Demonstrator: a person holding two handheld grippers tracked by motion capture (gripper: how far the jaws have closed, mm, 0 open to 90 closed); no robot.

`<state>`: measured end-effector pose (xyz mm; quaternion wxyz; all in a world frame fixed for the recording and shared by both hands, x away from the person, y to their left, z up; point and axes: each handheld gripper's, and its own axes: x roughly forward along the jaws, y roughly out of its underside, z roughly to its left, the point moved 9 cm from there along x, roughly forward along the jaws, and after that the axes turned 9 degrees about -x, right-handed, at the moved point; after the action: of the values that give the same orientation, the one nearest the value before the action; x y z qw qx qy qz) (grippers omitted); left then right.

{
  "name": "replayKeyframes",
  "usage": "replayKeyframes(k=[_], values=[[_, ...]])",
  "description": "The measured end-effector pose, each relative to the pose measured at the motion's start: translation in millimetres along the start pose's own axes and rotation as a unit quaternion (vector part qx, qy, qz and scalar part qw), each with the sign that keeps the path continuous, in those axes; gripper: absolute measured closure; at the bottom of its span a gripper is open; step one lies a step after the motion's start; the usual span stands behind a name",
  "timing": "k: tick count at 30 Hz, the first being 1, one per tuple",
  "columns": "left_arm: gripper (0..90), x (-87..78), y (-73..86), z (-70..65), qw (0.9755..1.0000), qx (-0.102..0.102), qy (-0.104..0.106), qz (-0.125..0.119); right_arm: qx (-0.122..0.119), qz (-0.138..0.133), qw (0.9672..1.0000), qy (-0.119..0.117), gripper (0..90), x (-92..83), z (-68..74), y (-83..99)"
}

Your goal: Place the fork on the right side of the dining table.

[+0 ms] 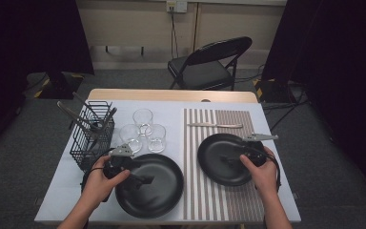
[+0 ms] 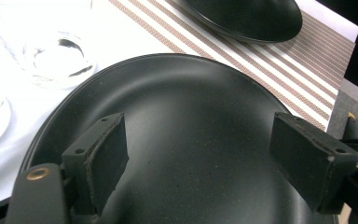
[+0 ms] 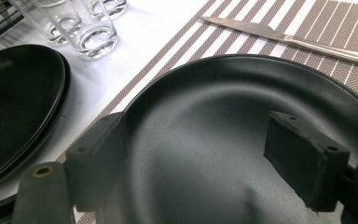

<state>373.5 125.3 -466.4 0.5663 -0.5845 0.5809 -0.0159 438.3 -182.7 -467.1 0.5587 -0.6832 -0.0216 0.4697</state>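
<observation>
Hovering, jaws apart: left claw [image 1: 145, 180] over the seven-o'clock plate [image 1: 164, 200], right claw [image 1: 226, 160] over the placemat plate [image 1: 209, 164], likely place-setting.

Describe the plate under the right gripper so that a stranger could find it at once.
Start from the striped placemat on the right half of the table. The black plate lies on it, below a table knife, with the open right gripper over it. The other black plate is larger and lies on the white cloth.
</observation>
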Motion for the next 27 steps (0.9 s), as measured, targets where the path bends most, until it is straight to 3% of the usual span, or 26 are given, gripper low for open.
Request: replayKeyframes(k=[7, 16, 22, 27], values=[[18.3, -4.1, -2.4, -0.2, 1.0000, -0.005, 0.003, -0.004, 0.018, -0.017, 0.9996, -0.015, 20.5, -5.8, 5.4, -1.2], [18.2, -16.5, -8.7, 4.7, 0.9998, -0.010, -0.013, -0.009, 0.006, -0.014, 0.9997, -0.017, 20.5, -6.9, 12.8, 0.6], [18.2, -26.8, -14.7, 8.4, 0.9994, -0.019, -0.022, -0.016, -0.017, 0.011, 0.9996, -0.022, 20.5, -1.1, 23.4, 7.0], [18.1, -35.6, -18.1, 8.2, 0.9993, -0.019, -0.029, -0.017, -0.015, 0.005, 0.9997, -0.018, 20.6, -3.8, 20.0, 5.8]])
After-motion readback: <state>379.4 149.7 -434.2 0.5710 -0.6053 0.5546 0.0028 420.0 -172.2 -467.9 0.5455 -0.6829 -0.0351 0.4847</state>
